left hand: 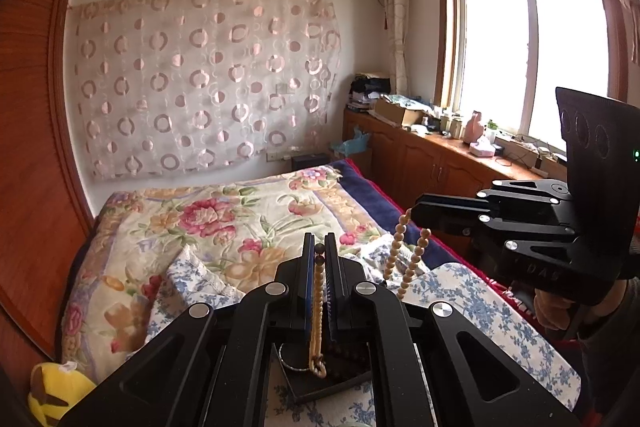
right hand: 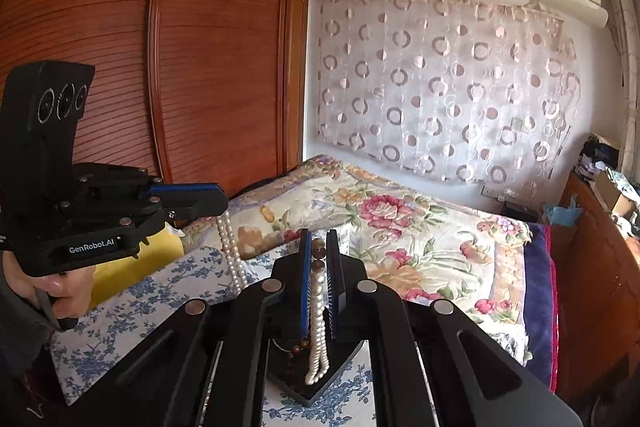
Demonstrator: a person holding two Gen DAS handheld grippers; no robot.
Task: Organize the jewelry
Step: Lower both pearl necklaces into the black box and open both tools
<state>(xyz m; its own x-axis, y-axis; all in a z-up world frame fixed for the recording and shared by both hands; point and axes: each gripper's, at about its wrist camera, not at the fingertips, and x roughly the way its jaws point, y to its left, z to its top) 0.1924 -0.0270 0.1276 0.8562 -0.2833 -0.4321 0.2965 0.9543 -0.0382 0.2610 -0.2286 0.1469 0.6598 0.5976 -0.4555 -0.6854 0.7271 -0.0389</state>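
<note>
My left gripper (left hand: 319, 239) is shut on a strand of pale beads (left hand: 316, 307) that runs down between its fingers, with a dark bead at the tips. My right gripper (left hand: 416, 217) hangs to the right and a looped pale bead strand (left hand: 400, 247) dangles from its shut tips. In the right wrist view my right gripper (right hand: 319, 237) pinches brown beads over pearl-white beads (right hand: 317, 315). My left gripper (right hand: 224, 203) holds a pearl strand (right hand: 230, 247). I cannot tell whether it is one necklace. Below lies a black tray (left hand: 316, 393) with a silver bangle (left hand: 292, 355) and dark beads (left hand: 348, 351).
The tray (right hand: 292, 383) rests on a blue-flowered cloth (right hand: 140, 303) on a bed with a floral quilt (right hand: 400, 219). A yellow plush toy (left hand: 56, 395) lies at the left. A wooden wardrobe (right hand: 200, 67) stands left and a cluttered cabinet (left hand: 440, 155) right. A hand (right hand: 60, 287) grips the left gripper's handle.
</note>
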